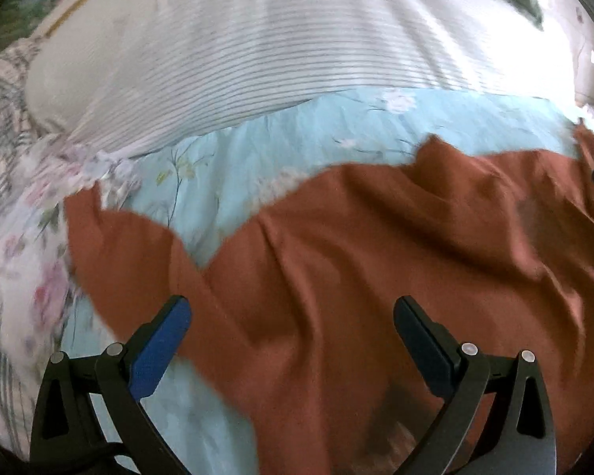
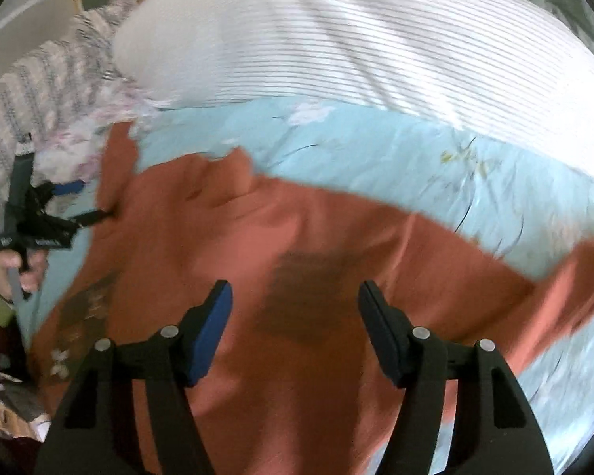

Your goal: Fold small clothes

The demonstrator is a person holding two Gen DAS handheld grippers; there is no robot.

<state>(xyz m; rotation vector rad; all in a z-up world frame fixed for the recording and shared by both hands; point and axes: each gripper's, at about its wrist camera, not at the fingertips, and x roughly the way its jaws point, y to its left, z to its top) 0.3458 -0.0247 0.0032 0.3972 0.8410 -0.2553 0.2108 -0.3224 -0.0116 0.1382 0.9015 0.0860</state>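
A rust-orange garment [image 1: 376, 277] lies spread and wrinkled across the lower half of both frames, on a light-blue floral bedsheet [image 1: 277, 150], with a darker patch [image 2: 305, 297] showing at the centre of the right wrist view, possibly a print or a shadow; blur keeps me from telling which. One sleeve-like flap [image 1: 111, 245] reaches toward the left edge of the left wrist view, another [image 2: 566, 285] toward the right edge of the right wrist view, so I judge the piece is laid out flat to make its edges easy to reach before the first fold. My left gripper [image 1: 293, 340] hangs over the cloth at the bottom of its frame, fingers [image 1: 162, 348] wide apart and holding nothing. My right gripper [image 2: 295, 324] is likewise poised low in its frame, fingers [image 2: 214, 324] spread and empty above the dark patch. In the right wrist view the left gripper appears again at the left edge, in my left hand [image 2: 23, 269], its tips at or just beside the garment's edge; whether they touch is unclear. Beyond the sheet, a white striped pillow or cover [image 1: 257, 39] fills the upper part of both frames. Folding, I judge, has not yet begun.
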